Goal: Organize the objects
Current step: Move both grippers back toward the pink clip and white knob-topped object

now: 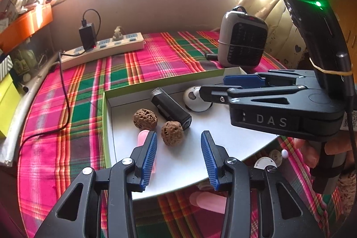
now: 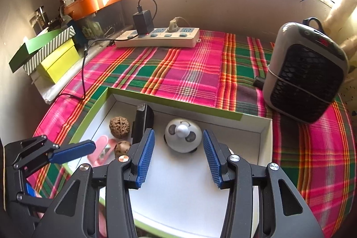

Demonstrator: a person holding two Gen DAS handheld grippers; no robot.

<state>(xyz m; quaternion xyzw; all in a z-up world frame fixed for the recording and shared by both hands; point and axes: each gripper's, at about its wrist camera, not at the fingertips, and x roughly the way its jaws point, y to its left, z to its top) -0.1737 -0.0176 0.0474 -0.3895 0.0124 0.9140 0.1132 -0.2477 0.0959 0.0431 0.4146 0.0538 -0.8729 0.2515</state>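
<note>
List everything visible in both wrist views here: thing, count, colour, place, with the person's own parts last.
box: one, white inside, green rim, on the cloth
walnuts: two, brown, inside the box at its left
black device: one, inside the box, behind the walnuts
panda-faced round item: one, white and black, inside the box
pink item: one, inside the box near the left wall
plaid cloth: one, pink, green and orange, covering the table
power strip: one, white, far edge, black charger plugged in
small heater: one, grey and black, at right
boxes: stacked, green, striped, yellow, at left
left gripper: open, empty, over the box
right gripper: open, empty, over the box
hand: one, on the right gripper's handle
</note>
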